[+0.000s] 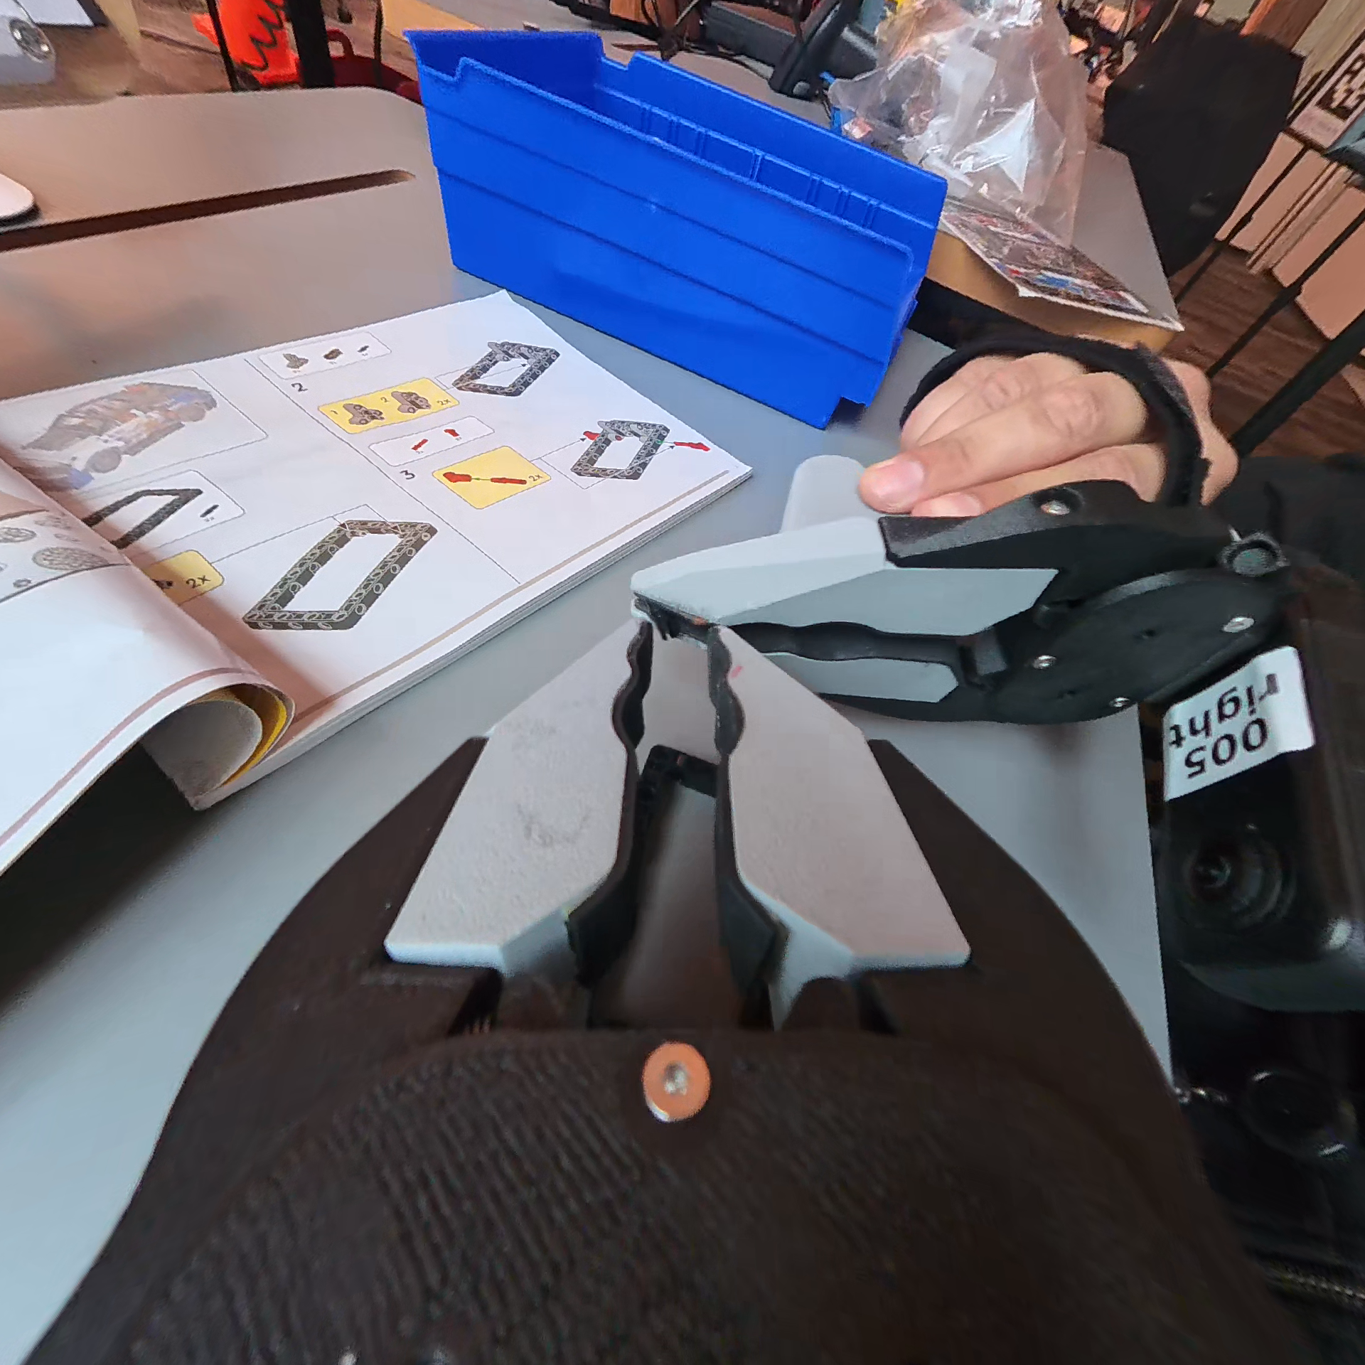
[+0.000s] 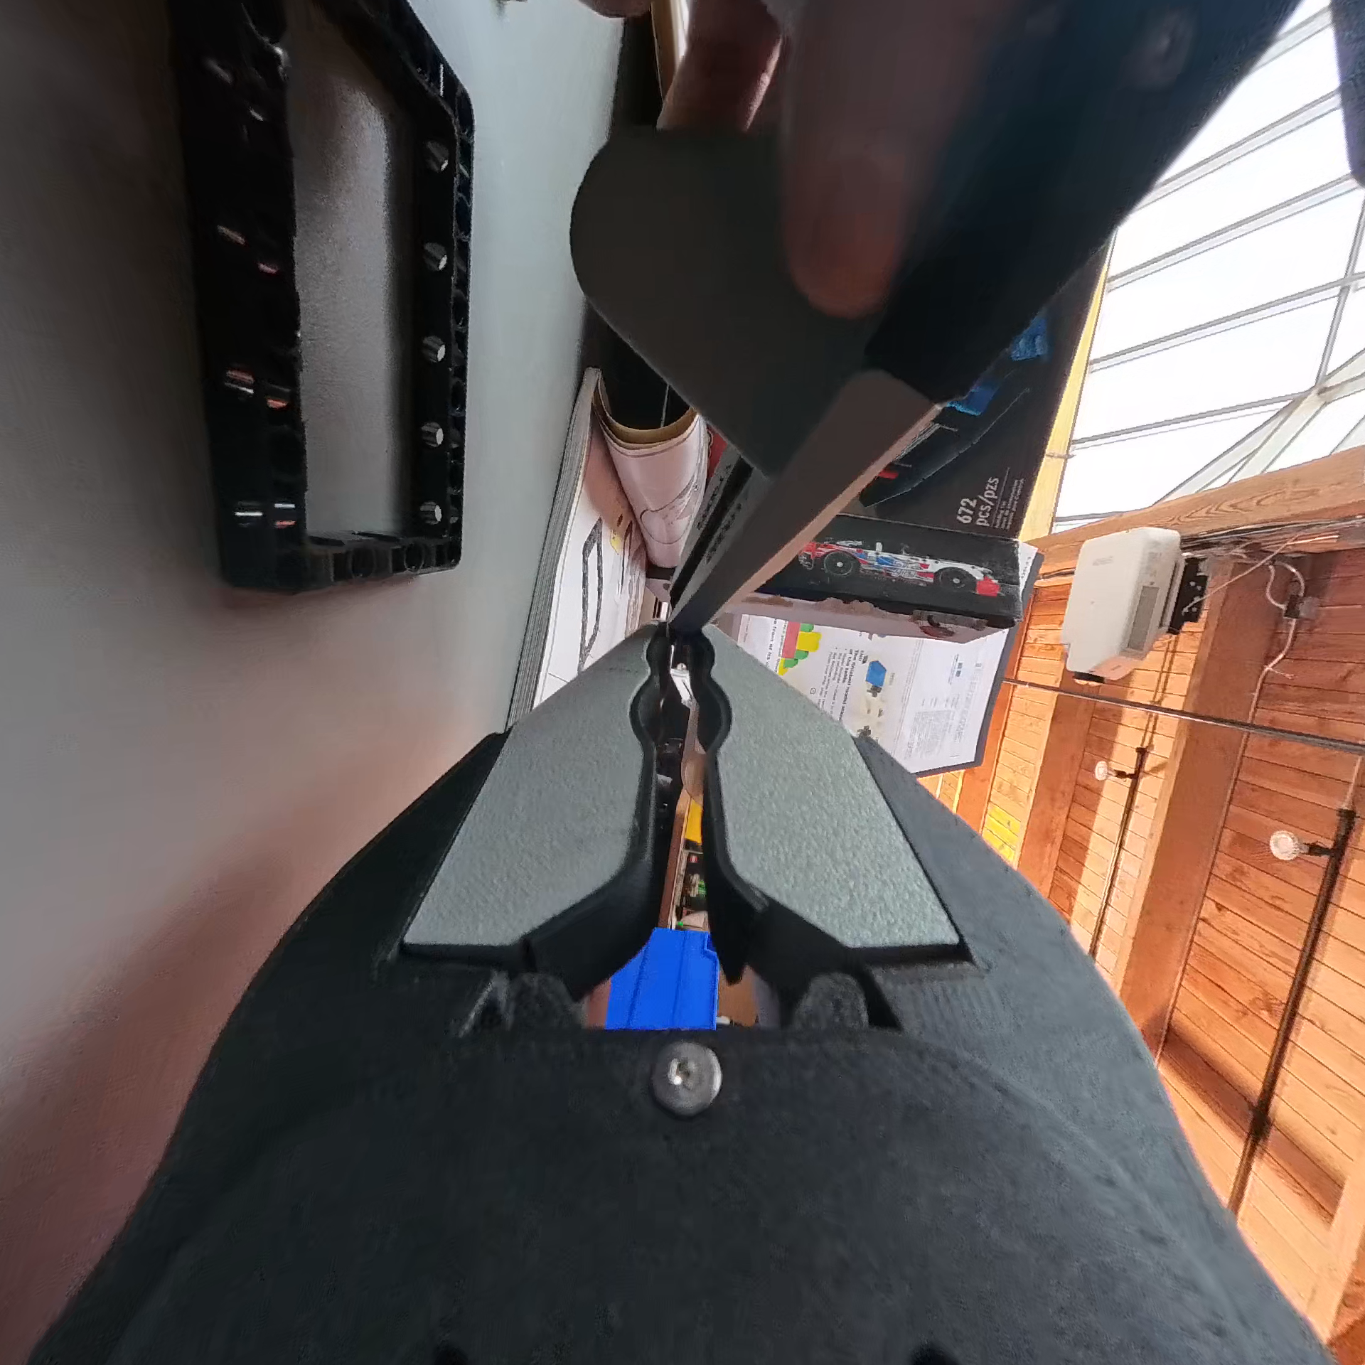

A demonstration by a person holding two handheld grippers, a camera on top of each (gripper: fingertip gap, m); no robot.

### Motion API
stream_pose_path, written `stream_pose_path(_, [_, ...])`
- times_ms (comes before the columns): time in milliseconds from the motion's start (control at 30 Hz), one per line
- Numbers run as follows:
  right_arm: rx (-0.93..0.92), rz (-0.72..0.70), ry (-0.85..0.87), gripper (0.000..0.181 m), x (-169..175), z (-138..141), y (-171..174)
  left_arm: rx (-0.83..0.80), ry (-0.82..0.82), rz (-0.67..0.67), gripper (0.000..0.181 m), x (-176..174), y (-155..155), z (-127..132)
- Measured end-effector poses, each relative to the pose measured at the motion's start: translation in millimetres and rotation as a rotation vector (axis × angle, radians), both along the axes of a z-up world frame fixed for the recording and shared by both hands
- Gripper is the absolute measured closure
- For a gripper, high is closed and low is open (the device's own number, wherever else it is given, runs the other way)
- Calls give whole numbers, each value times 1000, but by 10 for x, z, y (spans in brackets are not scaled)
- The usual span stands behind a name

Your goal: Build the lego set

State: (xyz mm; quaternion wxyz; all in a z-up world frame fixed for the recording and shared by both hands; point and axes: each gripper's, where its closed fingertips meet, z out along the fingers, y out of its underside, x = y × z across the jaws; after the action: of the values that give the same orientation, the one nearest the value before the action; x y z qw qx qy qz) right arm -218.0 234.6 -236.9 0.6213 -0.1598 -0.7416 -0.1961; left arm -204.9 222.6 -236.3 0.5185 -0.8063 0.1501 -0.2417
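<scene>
Grey-fingered grippers (left [image 1: 681, 628], right [image 2: 683, 637]) meet tip to tip.

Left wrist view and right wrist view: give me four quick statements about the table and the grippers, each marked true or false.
1. The instruction booklet lies open on the table. True.
2. The bin behind the booklet is red. False: it is blue.
3. The right gripper holds the black frame. False: the frame lies flat on the table, apart from it.
4. The tips of the left gripper and the right gripper meet. True.
</scene>
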Motion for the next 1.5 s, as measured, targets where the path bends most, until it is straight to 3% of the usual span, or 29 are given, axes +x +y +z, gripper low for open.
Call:
stream_pose_path(467, [-11, 21, -6, 180, -7, -29, -14, -27, 2, -3, 169, -49, 10, -40])
stream_pose_path(867, [-103, 28, -13, 179, 16, -43, -37, 17, 33, 34, 181, -145, 25, 11])
stream_pose_path(1067, [-112, 21, -22, 180, 17, -66, -25, -20, 14, -12, 164, -55, 6, -45])
stream_pose_path(1300, [-107, 59, -19, 180, 20, -58, -87, -25, 45, -49, 178, -8, -16, -74])
stream_pose_path(1400, [-180, 88, -13, 180, 17, -70, -118, -37, 44, -70, 178, -19, -41, -85])
stream_pose_path(1500, [-478, 173, -27, 179, 35, -111, -195, -41, 79, -131, 179, -16, -96, -105])
